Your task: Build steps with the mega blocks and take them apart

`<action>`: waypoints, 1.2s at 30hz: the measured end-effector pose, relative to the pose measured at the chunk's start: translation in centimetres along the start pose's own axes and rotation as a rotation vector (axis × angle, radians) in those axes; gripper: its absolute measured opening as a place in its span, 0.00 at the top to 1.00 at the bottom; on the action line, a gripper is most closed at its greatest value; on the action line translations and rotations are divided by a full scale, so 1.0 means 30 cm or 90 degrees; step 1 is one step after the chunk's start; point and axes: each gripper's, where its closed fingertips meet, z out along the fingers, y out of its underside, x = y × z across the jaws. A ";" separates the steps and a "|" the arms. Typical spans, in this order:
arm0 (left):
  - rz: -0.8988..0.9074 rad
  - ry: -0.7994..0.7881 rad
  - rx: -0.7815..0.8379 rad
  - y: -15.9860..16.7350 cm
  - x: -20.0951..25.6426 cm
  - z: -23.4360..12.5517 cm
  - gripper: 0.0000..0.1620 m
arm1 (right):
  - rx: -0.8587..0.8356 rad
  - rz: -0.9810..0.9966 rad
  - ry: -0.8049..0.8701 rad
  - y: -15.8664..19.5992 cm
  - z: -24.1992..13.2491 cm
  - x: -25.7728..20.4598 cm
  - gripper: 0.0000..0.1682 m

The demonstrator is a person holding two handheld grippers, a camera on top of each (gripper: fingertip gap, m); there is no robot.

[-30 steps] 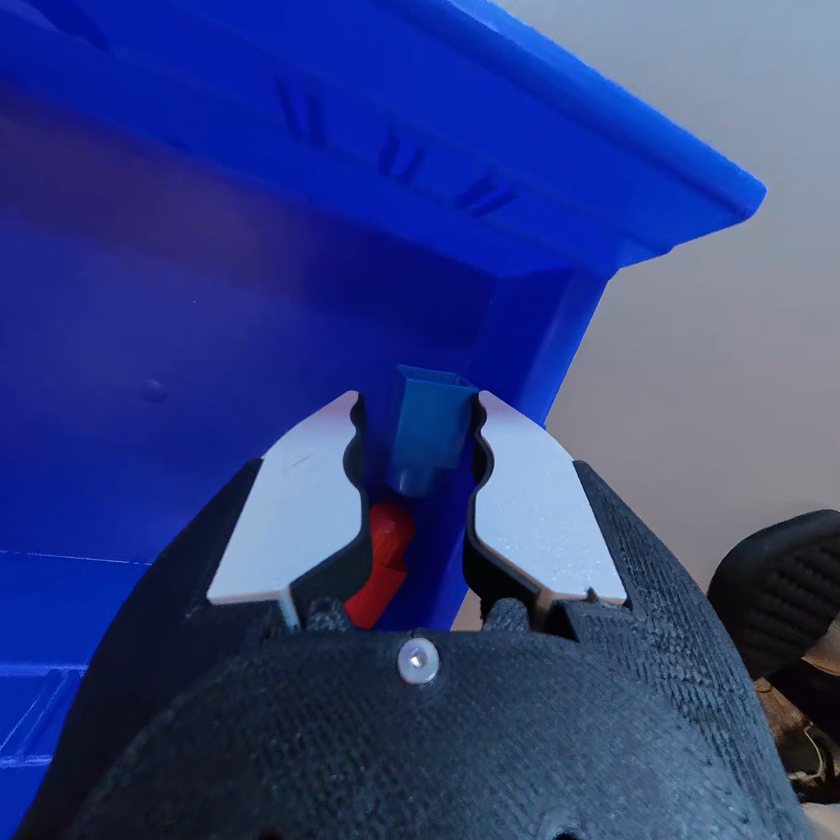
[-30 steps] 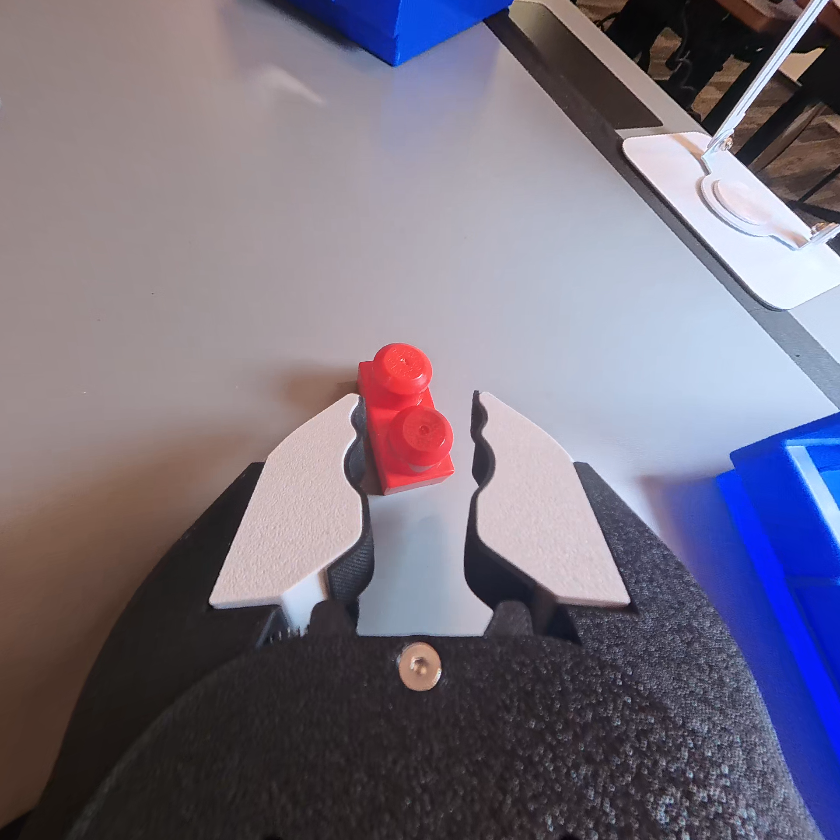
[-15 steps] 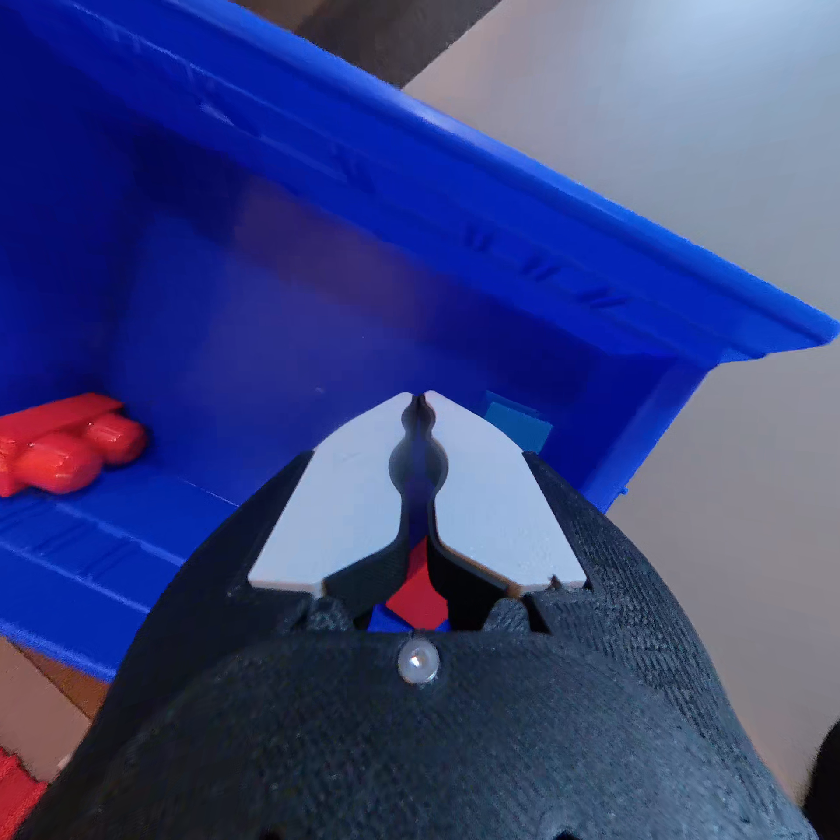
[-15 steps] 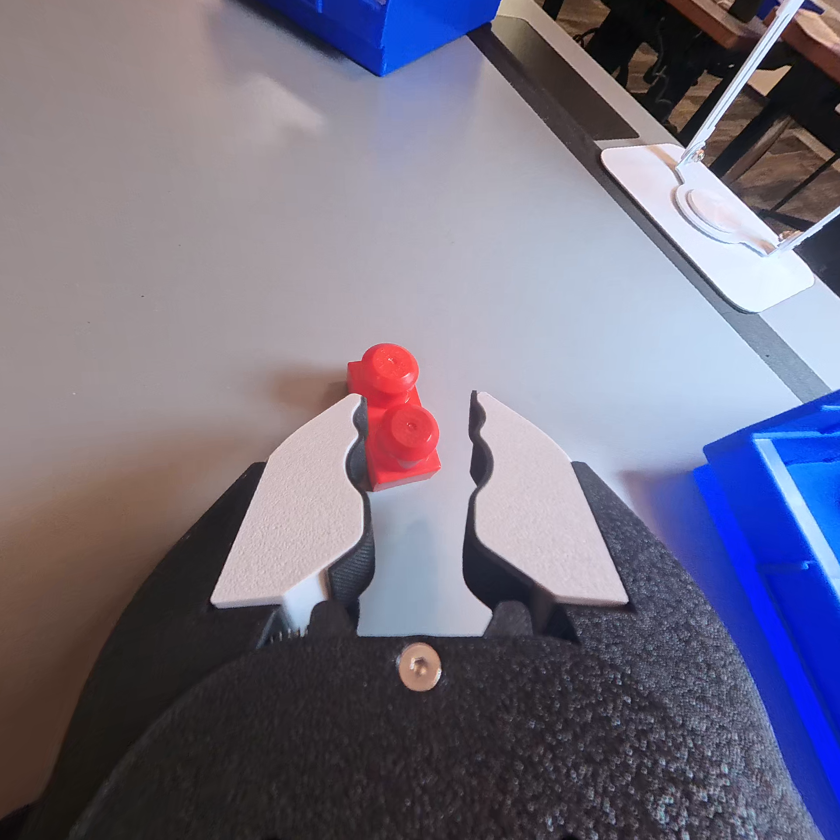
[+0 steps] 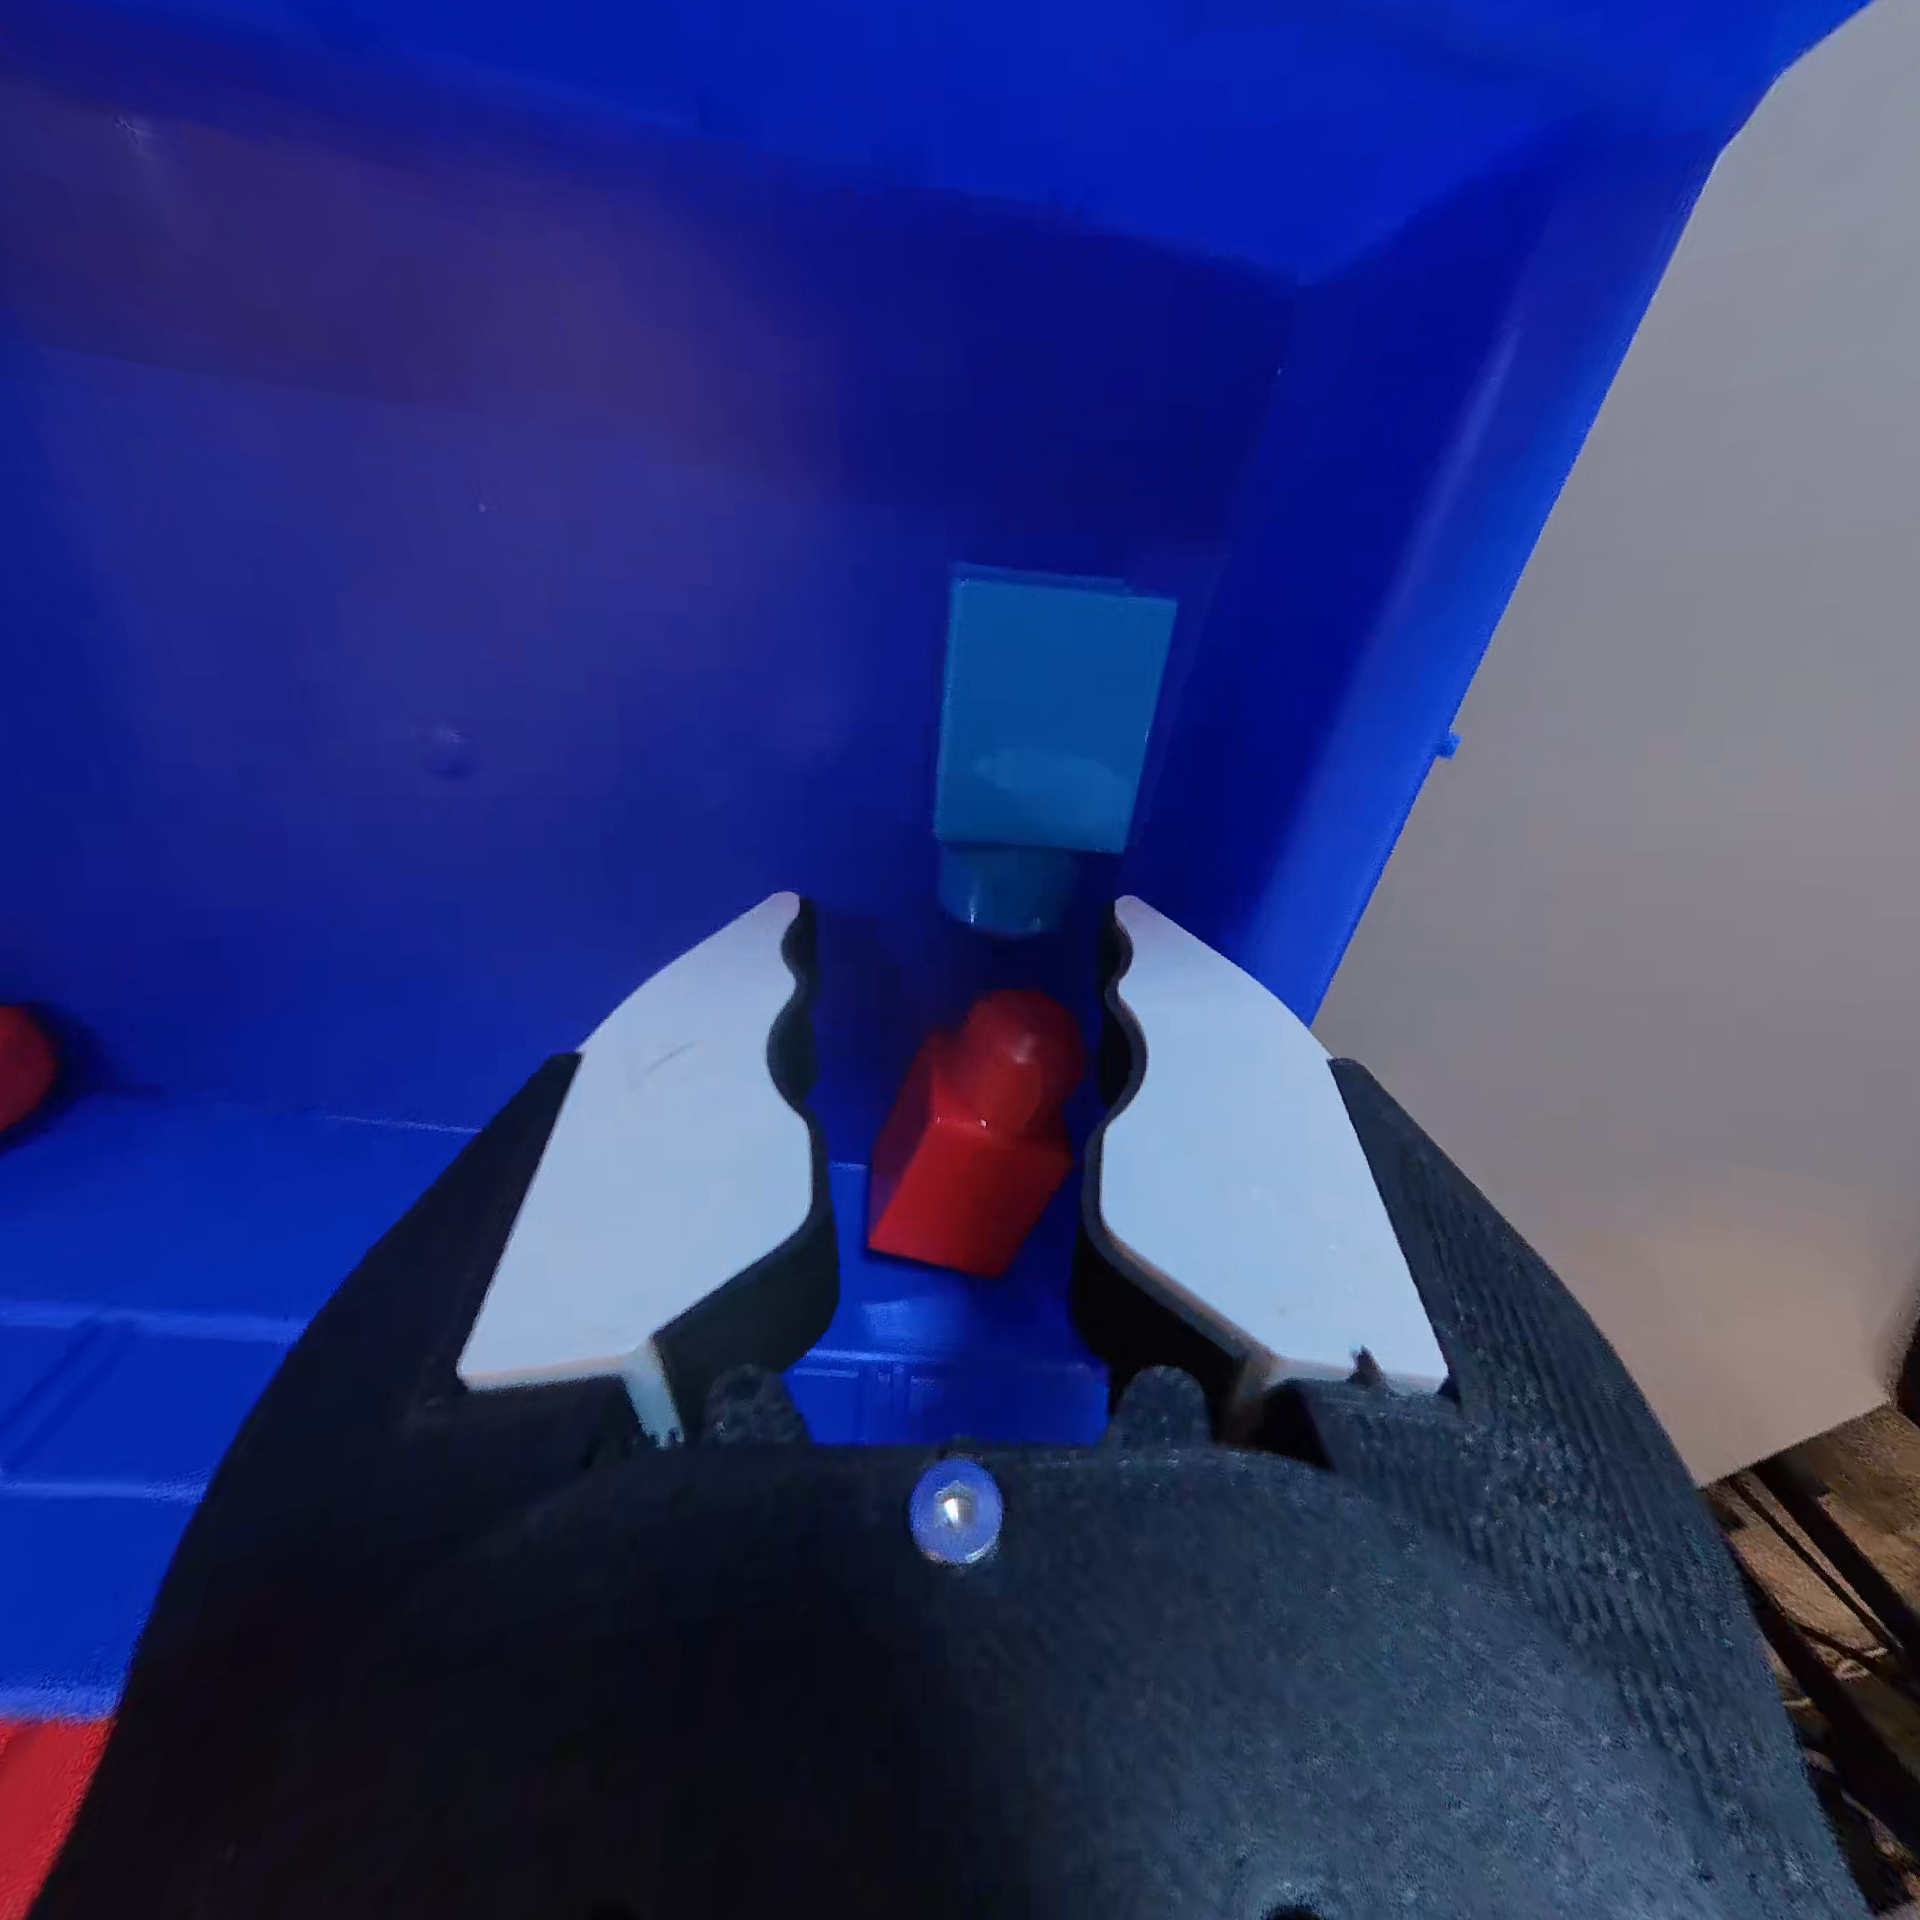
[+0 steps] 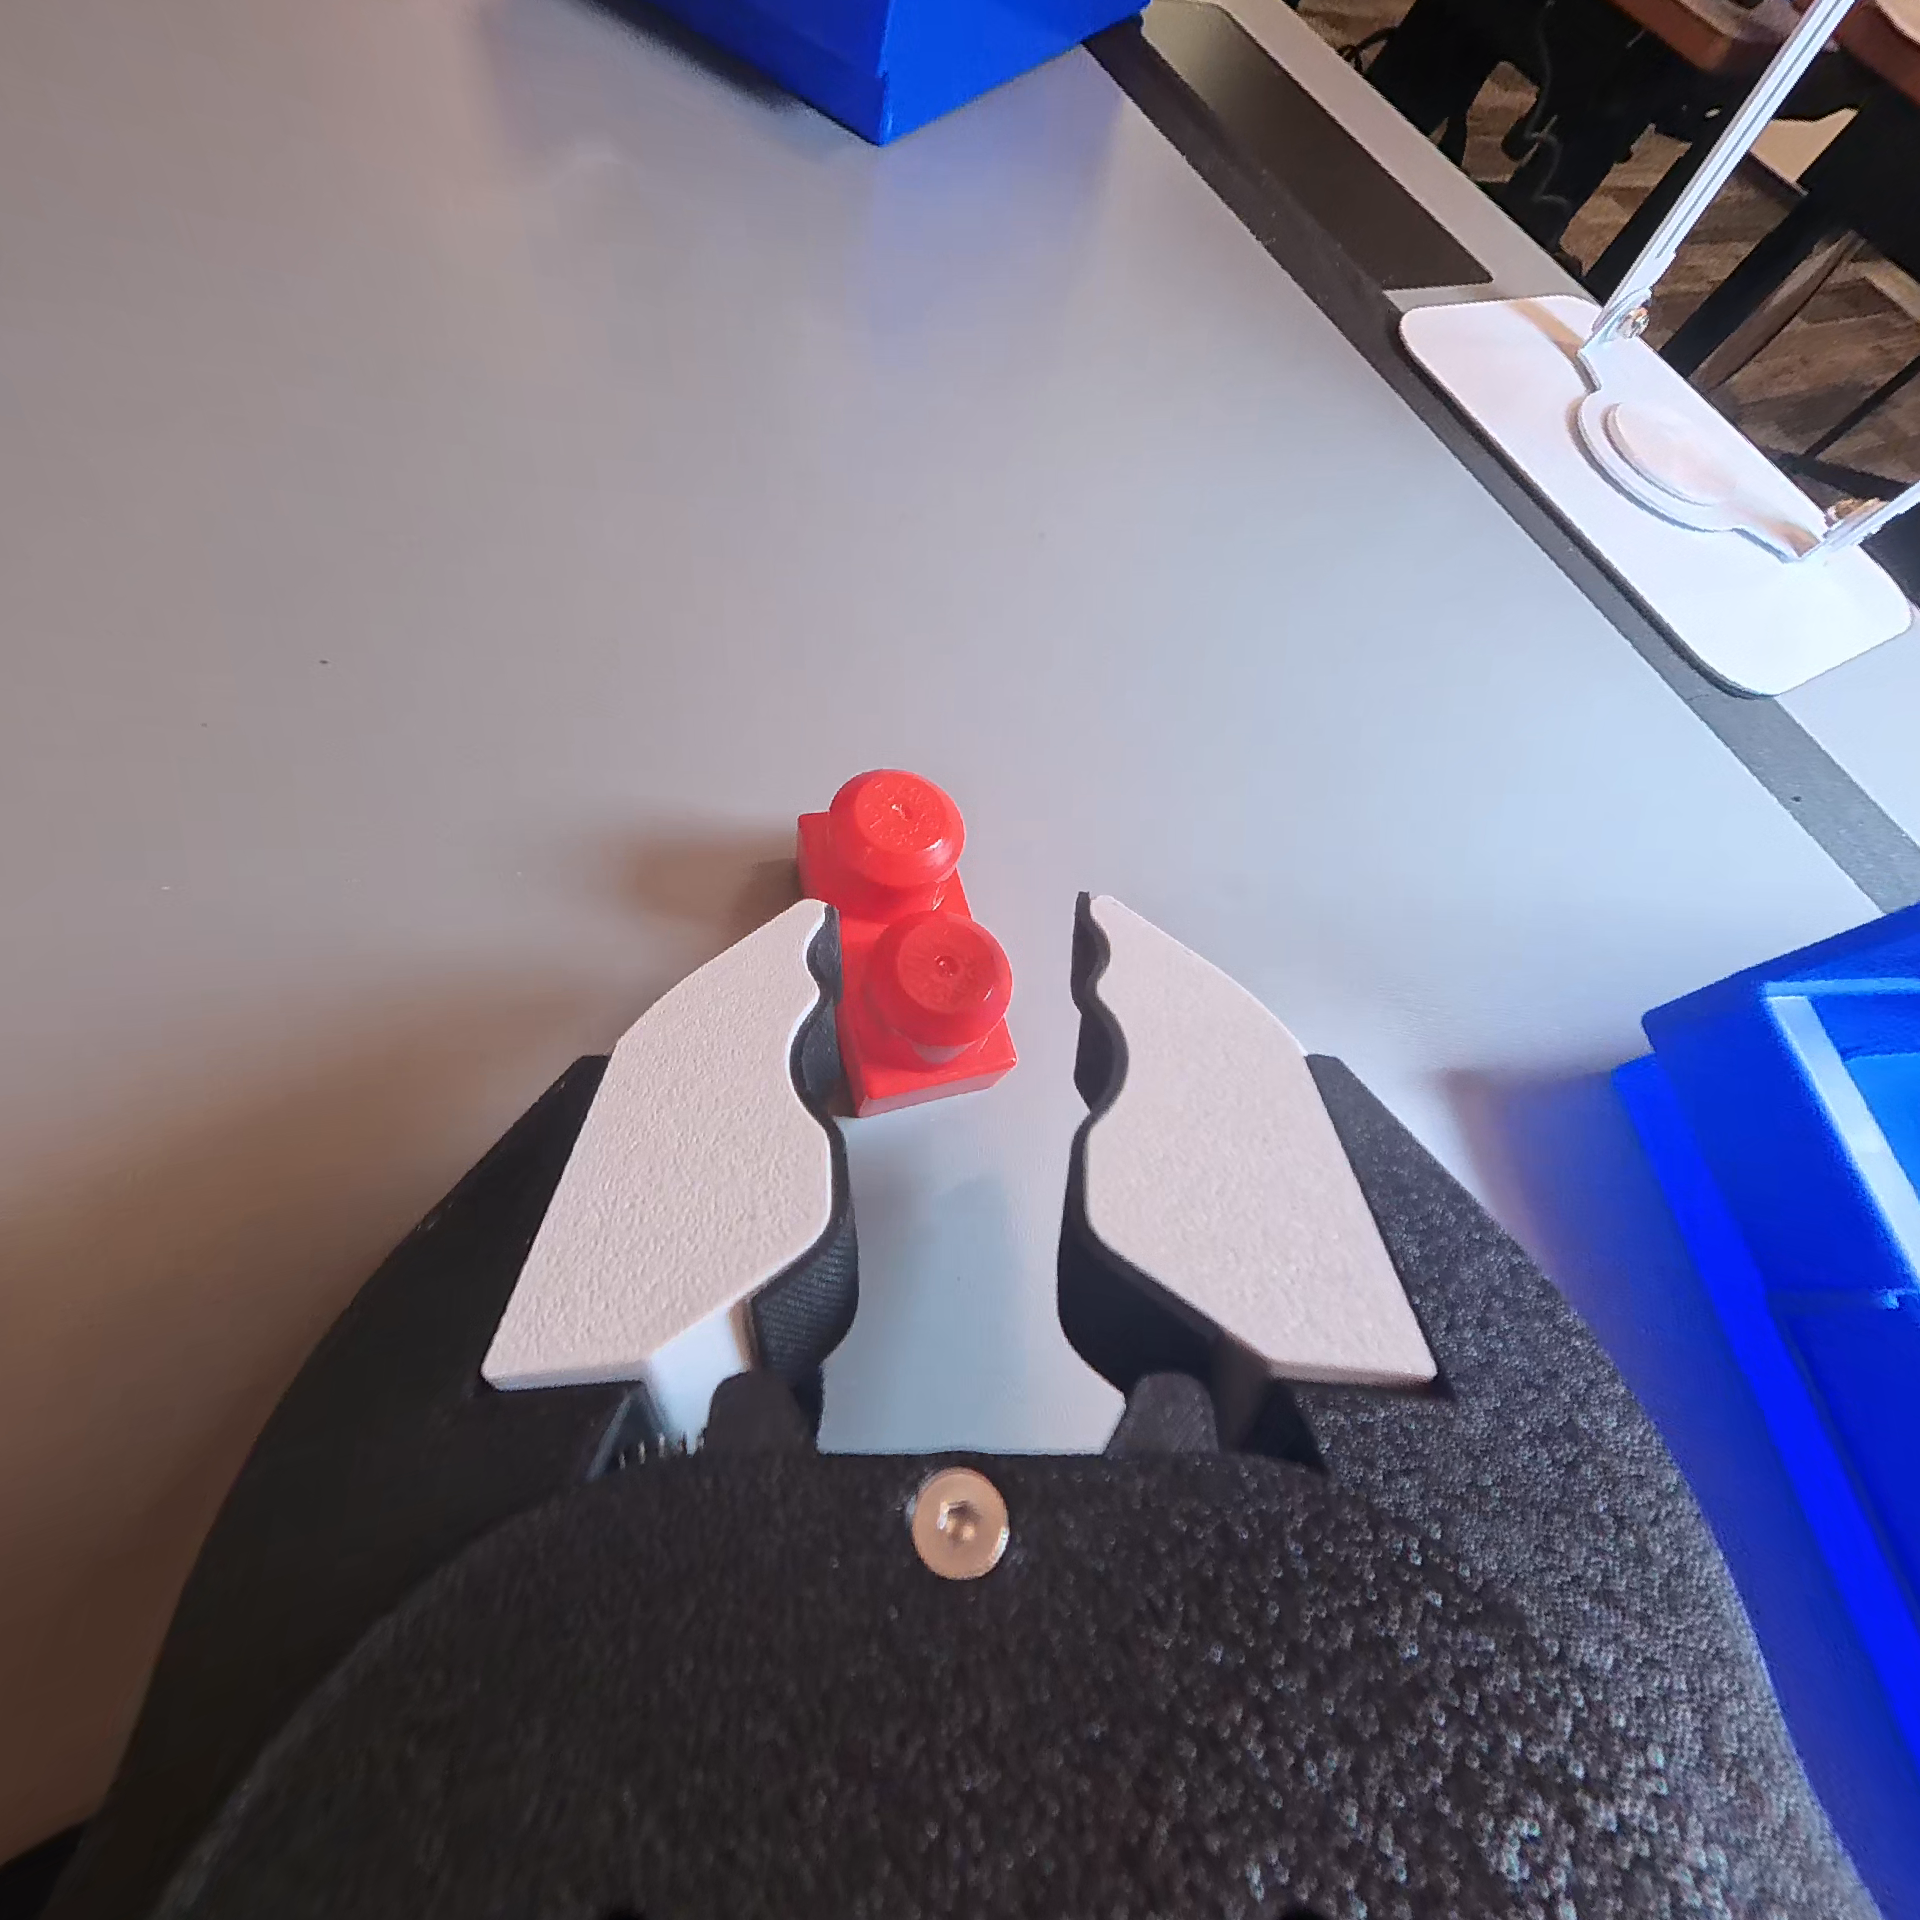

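Only through the left wrist view do we see inside the blue bin [image 5: 520, 623]: our left hand-held gripper [image 5: 954, 925] gapes wide over a red block [image 5: 971, 1132], a teal block [image 5: 1044, 727] just beyond. Our right hand-held gripper [image 6: 954, 914], also wide, straddles a two-stud red block [image 6: 914, 956] on the grey surface [image 6: 416, 468].
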 end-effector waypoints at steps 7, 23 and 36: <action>0.037 -0.065 0.042 -0.063 -0.029 0.005 0.81 | 0.000 0.003 0.005 0.004 0.005 0.004 0.75; 0.388 -0.044 0.021 -0.267 0.614 -0.157 0.82 | 0.011 0.005 0.008 -0.009 0.006 0.001 0.74; 0.460 0.060 0.253 -0.601 0.980 -0.009 0.75 | -0.038 -0.001 -0.018 0.038 0.026 -0.026 0.72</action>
